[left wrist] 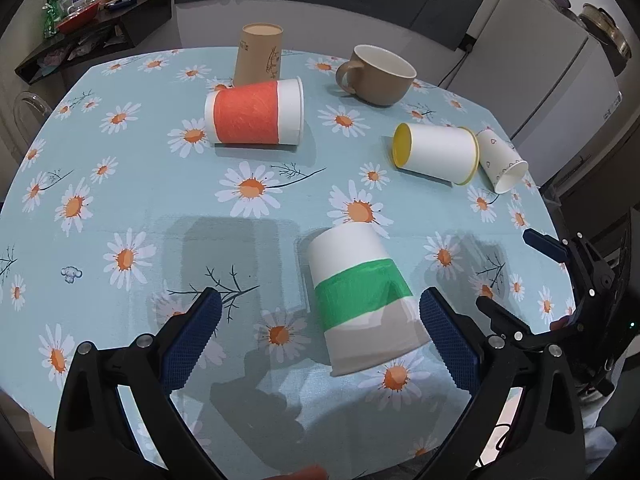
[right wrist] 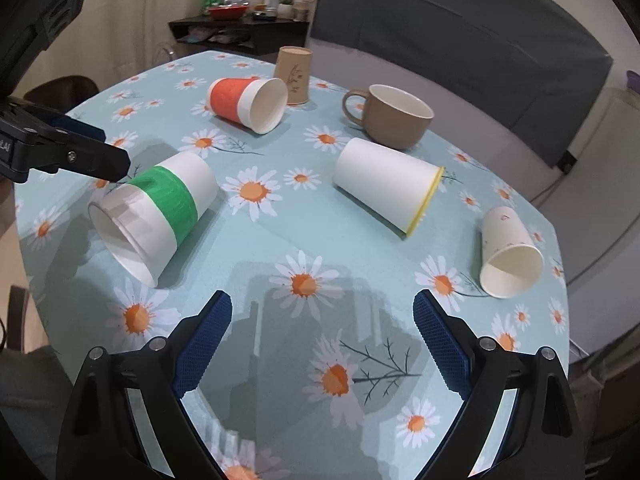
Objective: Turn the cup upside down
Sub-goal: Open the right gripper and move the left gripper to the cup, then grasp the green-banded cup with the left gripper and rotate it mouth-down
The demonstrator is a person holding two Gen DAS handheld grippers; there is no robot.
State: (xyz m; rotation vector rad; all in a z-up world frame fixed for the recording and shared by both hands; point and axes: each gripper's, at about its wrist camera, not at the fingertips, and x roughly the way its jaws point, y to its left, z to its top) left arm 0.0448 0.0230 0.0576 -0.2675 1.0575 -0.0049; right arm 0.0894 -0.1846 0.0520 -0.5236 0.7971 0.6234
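Both jaws stand wide apart and hold nothing: the left gripper [left wrist: 320, 326] brackets the green-banded paper cup [left wrist: 360, 300] without clearly touching it, while the right gripper [right wrist: 322, 334] hangs over bare daisy tablecloth [right wrist: 360, 264]. That green-banded cup lies on its side, mouth toward the table's near edge. Beyond it sits the brown mug [right wrist: 390, 120], upright. Left of the mug lies the orange-banded paper cup [right wrist: 248, 104], on its side, with the tan paper cup [right wrist: 294, 74] inverted behind it. Nearer than the mug lies the yellow-rimmed cup [right wrist: 386, 186], then the small heart-print cup [right wrist: 508, 254], both tipped over.
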